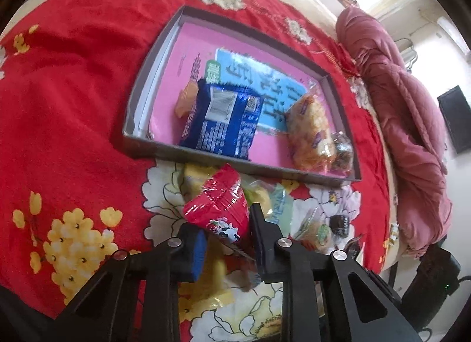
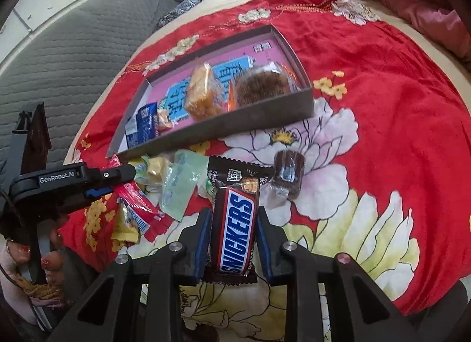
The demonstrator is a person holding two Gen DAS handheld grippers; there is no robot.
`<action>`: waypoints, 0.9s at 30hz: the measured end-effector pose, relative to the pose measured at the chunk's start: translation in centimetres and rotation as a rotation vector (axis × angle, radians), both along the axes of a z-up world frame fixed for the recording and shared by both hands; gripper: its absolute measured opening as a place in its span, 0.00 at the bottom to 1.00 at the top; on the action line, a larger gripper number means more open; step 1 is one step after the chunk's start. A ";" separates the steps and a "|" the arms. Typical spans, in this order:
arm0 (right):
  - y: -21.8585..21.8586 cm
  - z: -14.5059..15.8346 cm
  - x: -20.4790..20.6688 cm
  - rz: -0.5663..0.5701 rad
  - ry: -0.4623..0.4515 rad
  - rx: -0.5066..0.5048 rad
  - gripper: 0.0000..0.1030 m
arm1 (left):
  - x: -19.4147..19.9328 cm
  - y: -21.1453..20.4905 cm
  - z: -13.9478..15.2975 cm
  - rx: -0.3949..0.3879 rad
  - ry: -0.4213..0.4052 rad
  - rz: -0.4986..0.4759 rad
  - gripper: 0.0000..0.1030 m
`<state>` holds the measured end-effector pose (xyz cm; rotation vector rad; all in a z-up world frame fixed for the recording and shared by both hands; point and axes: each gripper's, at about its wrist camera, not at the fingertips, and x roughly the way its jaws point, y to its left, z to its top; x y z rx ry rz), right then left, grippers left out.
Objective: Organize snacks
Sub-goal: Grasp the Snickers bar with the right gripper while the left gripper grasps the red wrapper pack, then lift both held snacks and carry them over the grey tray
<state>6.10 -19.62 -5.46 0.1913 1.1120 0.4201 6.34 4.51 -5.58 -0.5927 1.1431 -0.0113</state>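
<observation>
Pick-up step: left tool [image 1: 226,241] clamps the red pack [image 1: 219,209], right tool [image 2: 232,241] clamps the Snickers [image 2: 234,224]. Next: lift both into the box [image 2: 265,118], upper centre.

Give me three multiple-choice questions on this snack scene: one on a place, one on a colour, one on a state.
1. Where is the blue packet?
A. Inside the box
B. On the bedspread
C. On the pillow

2. What colour is the packet in the left hand-held gripper?
A. Green
B. Red
C. White

3. What is the right hand-held gripper doing?
A. Open over nothing
B. Shut on the Snickers bar
C. Shut on a cake

Key: A, it lies within the box walls; B, red wrapper between the pads; B, pads press the bar's sides.
</observation>
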 end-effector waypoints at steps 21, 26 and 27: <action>1.3 2.2 0.6 0.052 -0.160 0.039 0.29 | -0.7 1.4 4.2 -0.019 -0.126 0.012 0.19; 1.7 2.7 1.0 0.057 -0.192 0.030 0.29 | -0.5 1.3 5.2 -0.009 -0.154 0.009 0.19; 1.7 2.8 1.1 0.058 -0.200 0.030 0.29 | -0.5 1.3 5.4 -0.008 -0.157 0.008 0.19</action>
